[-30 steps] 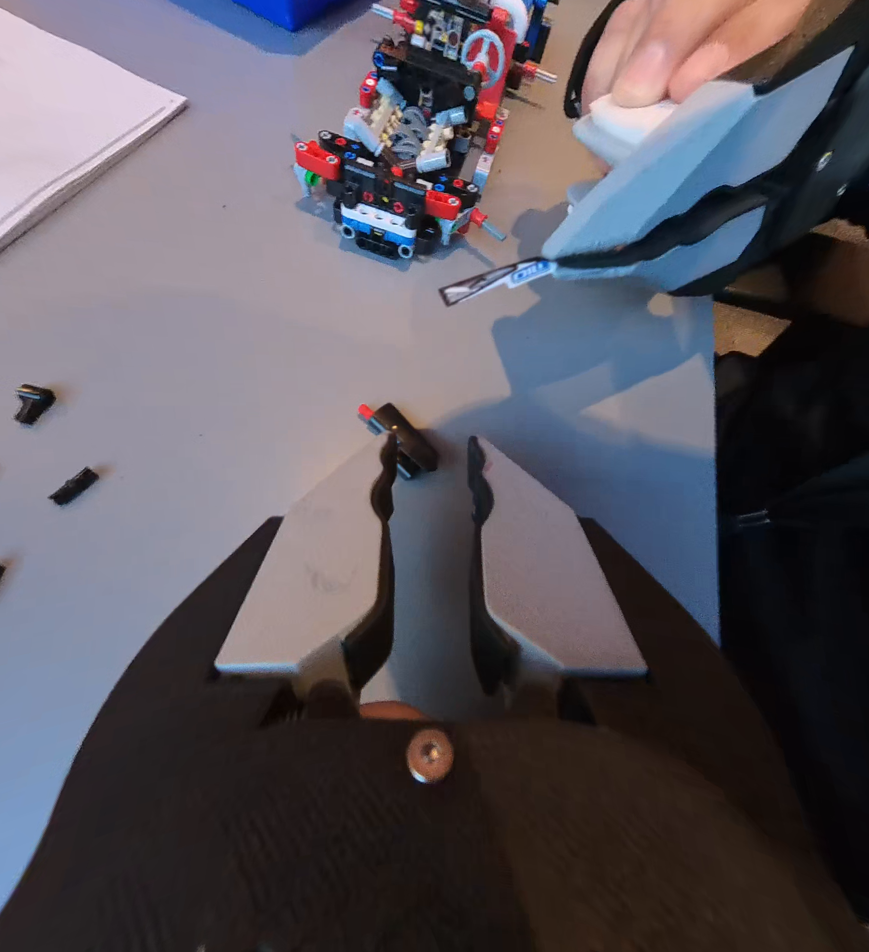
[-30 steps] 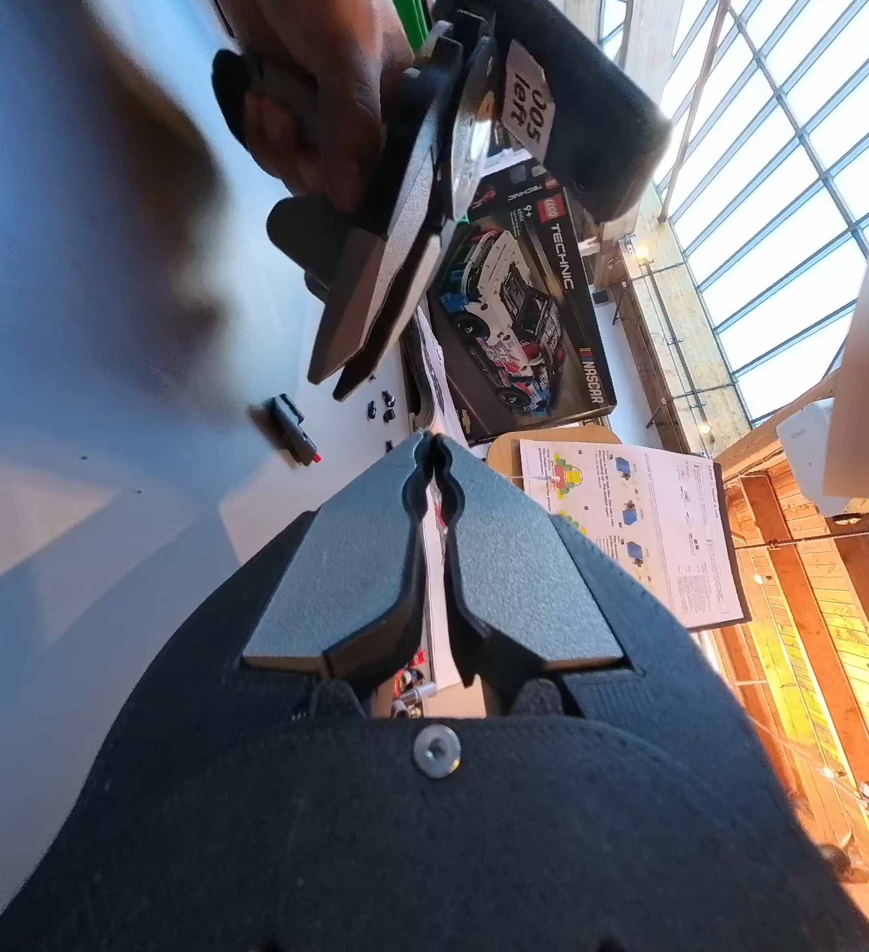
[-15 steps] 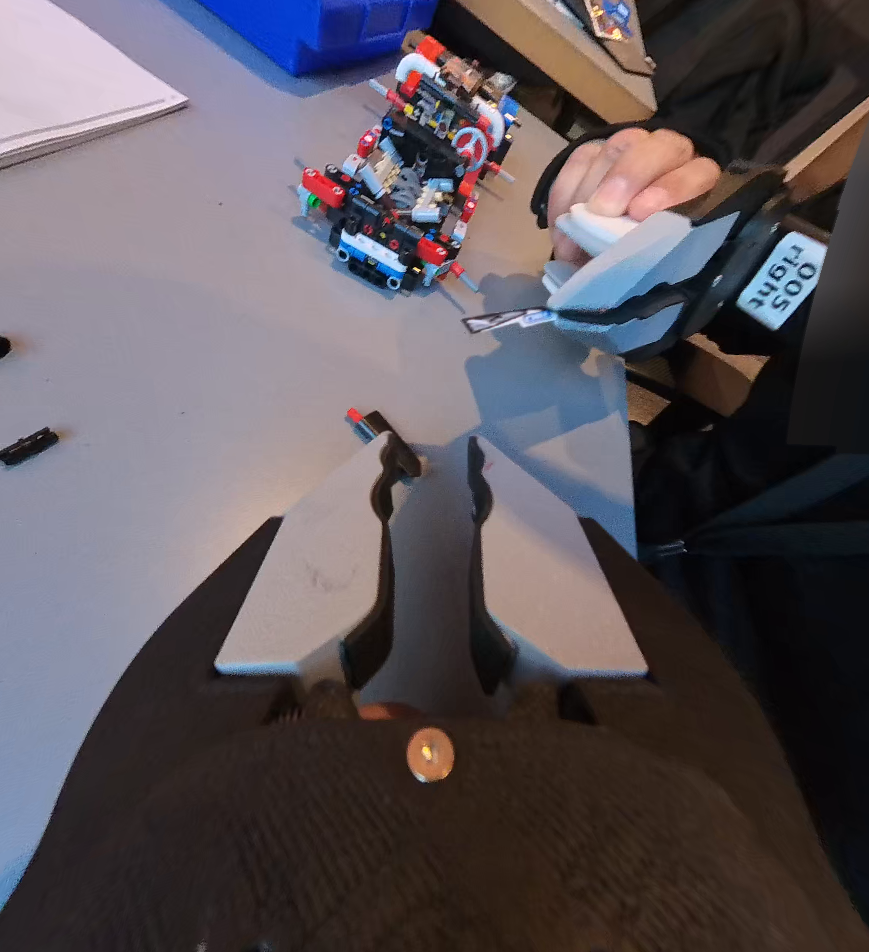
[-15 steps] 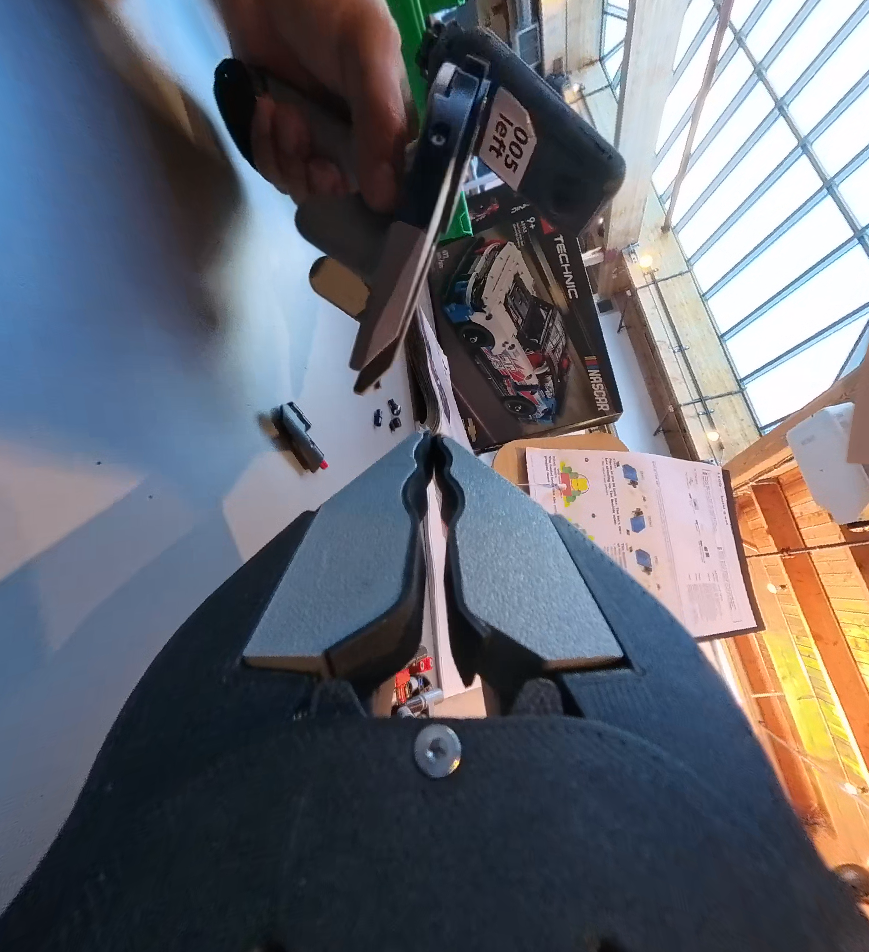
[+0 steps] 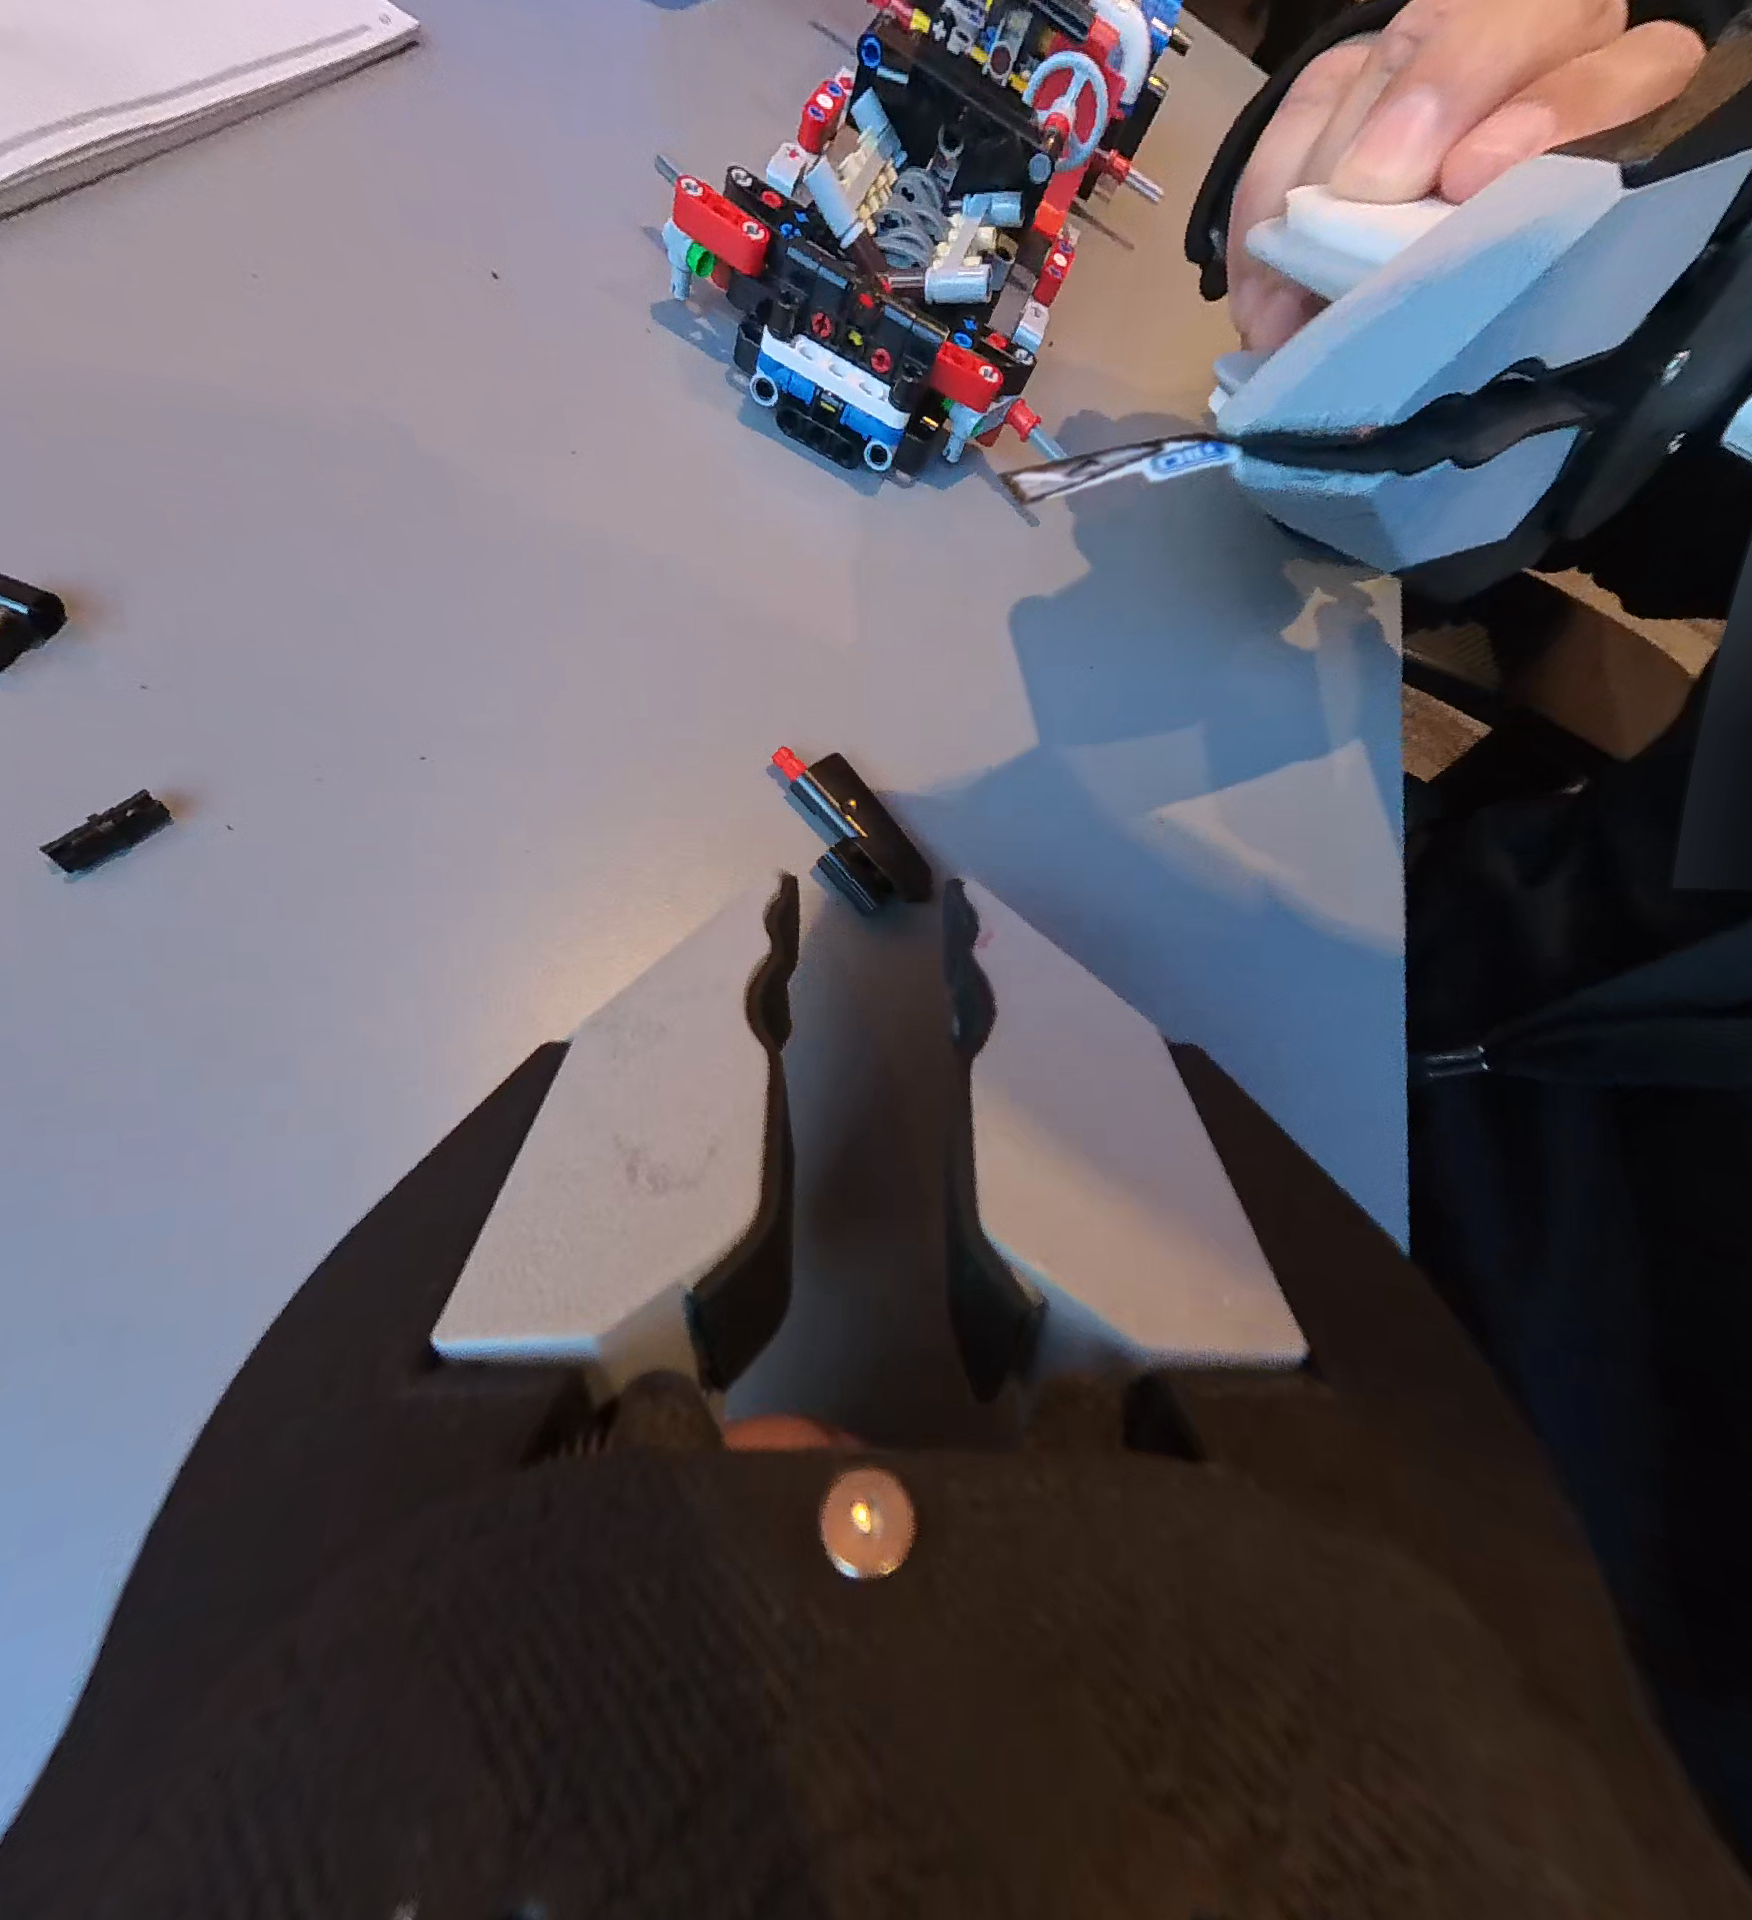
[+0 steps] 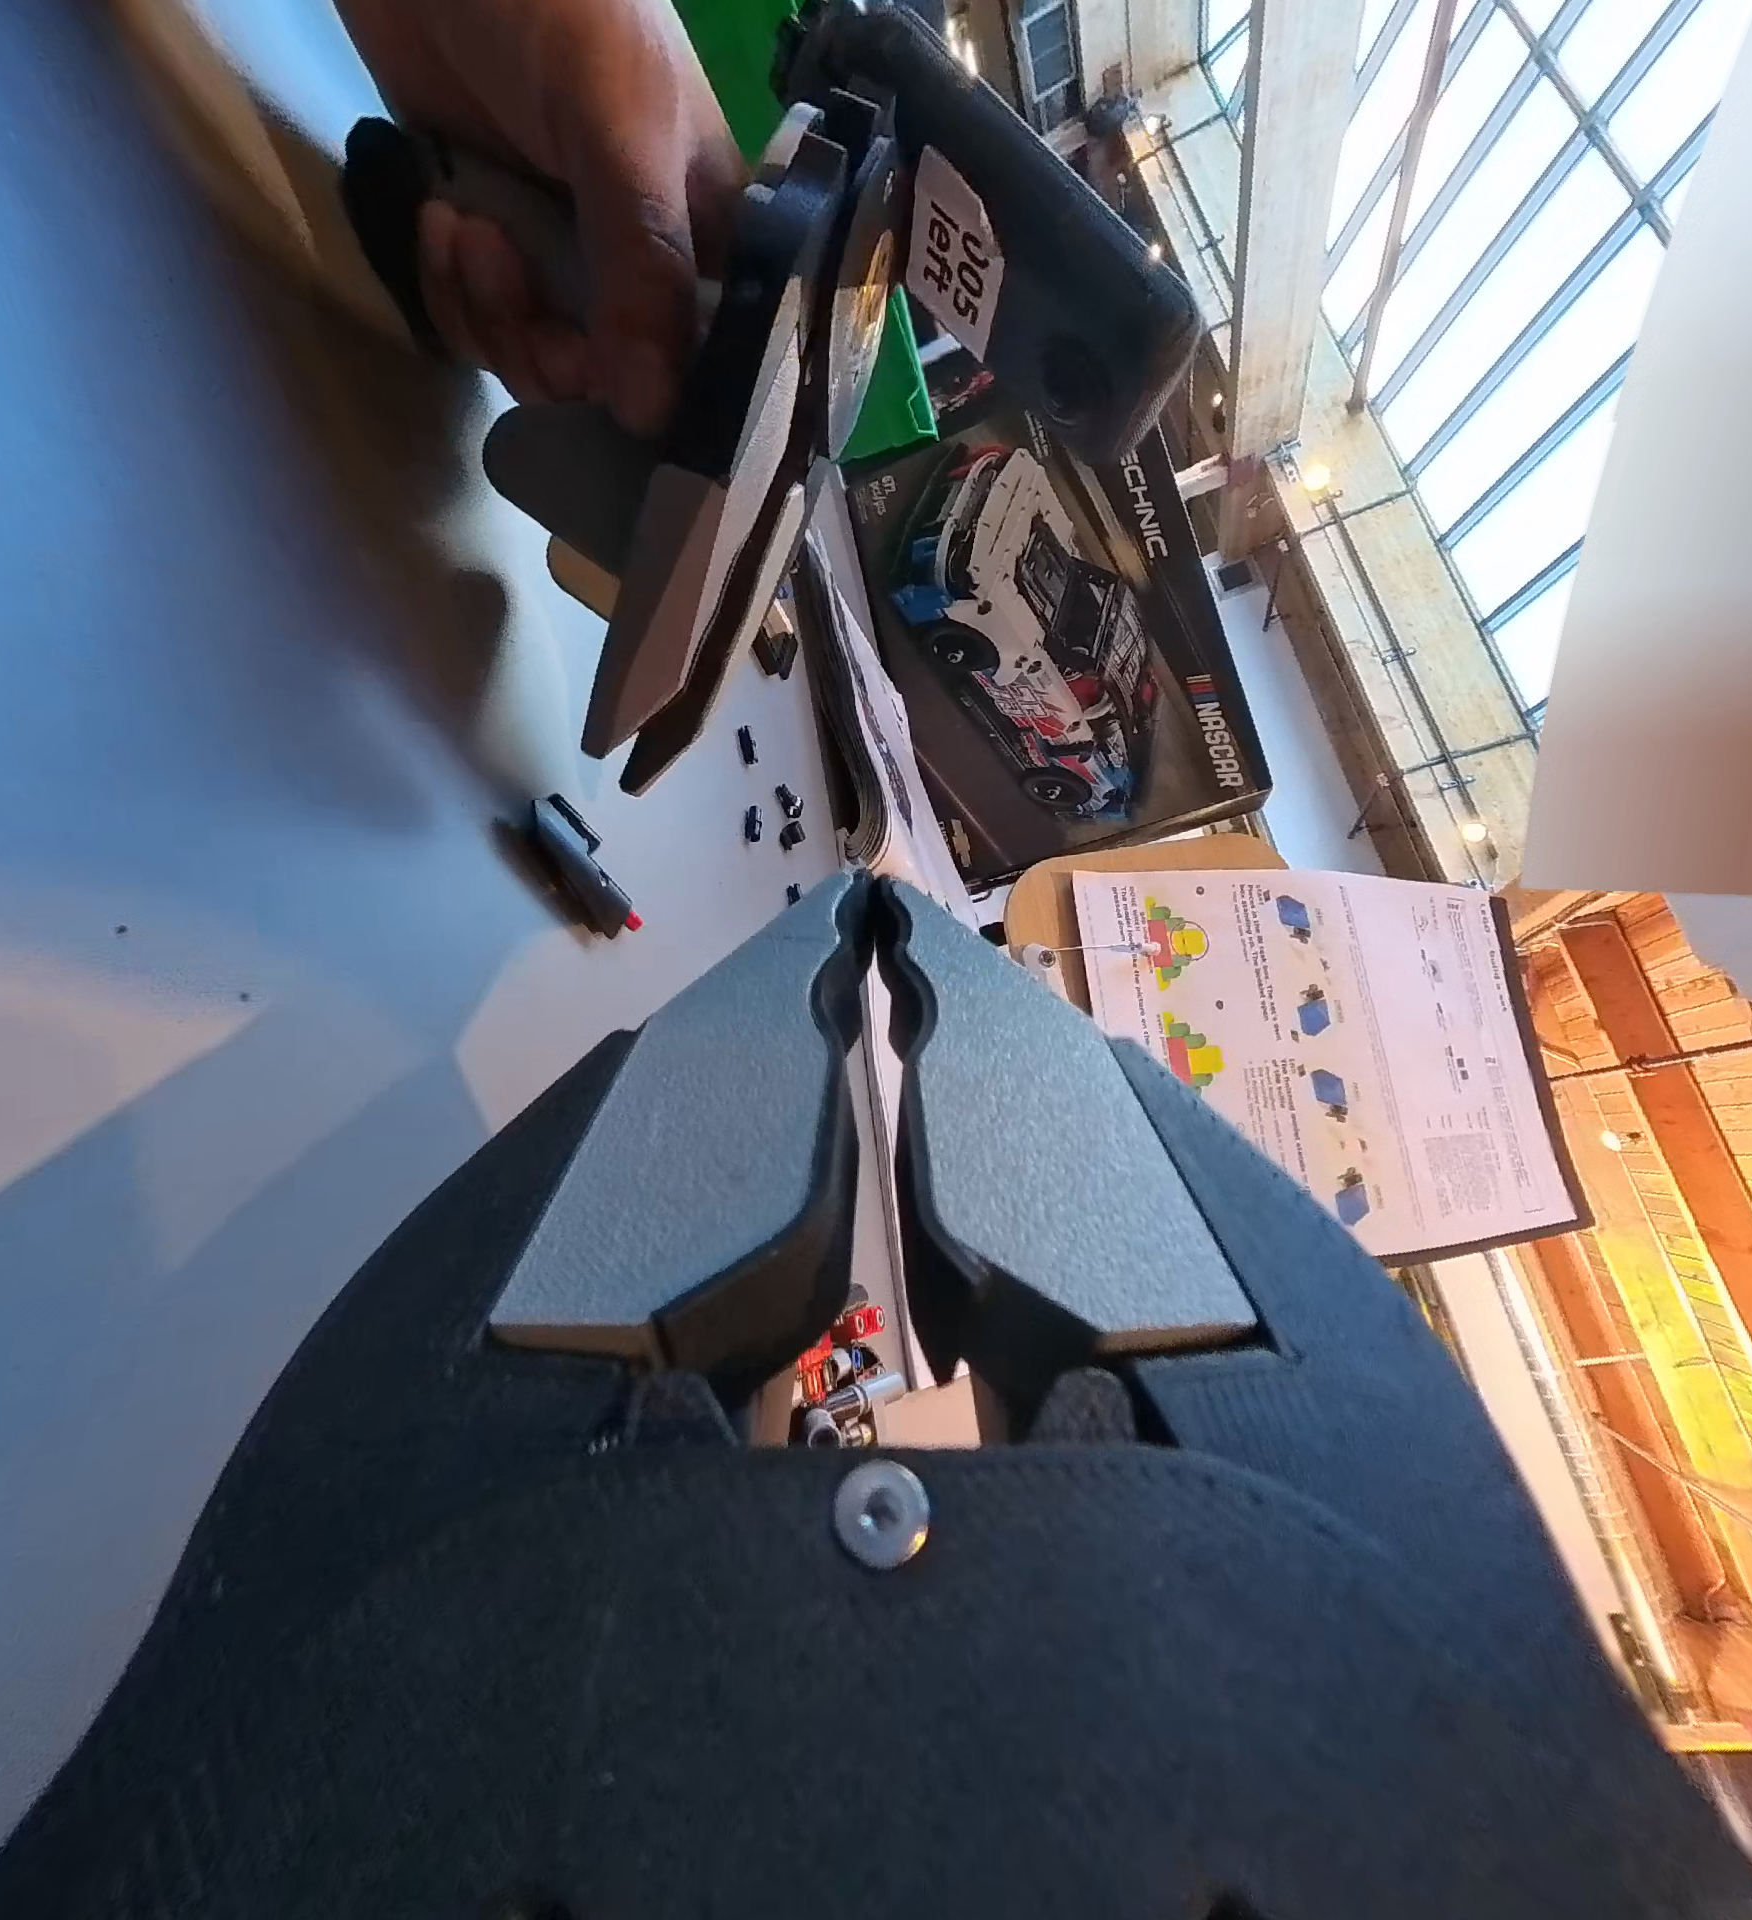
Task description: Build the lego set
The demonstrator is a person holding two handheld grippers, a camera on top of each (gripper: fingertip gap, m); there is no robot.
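Observation:
My left gripper (image 5: 872, 909) is open and low over the grey table (image 5: 384, 520). A small black piece with a red pin (image 5: 846, 826) lies just ahead of its fingertips, roughly in line with the gap; it also shows in the right wrist view (image 6: 581, 862). My right gripper (image 5: 1236, 452) is shut on a thin black, white and blue sticker strip (image 5: 1111, 468), held in the air near the front corner of the part-built car chassis (image 5: 903, 260). In the right wrist view my right gripper (image 6: 872, 894) is shut, the strip is not visible, and the left gripper (image 6: 643, 748) hangs above the black piece.
Loose black parts (image 5: 10, 618) (image 5: 108, 829) lie at the left. A white booklet (image 5: 124, 73) lies at the far left. The table edge (image 5: 1402, 831) runs close on the right. The set's box (image 6: 1048, 644) and an instruction sheet (image 6: 1319, 1060) stand beyond.
The left gripper has shifted so the black piece now lies clear ahead of its tips instead of behind the left finger. The right gripper with the strip now appears nearer and higher in the left wrist view.

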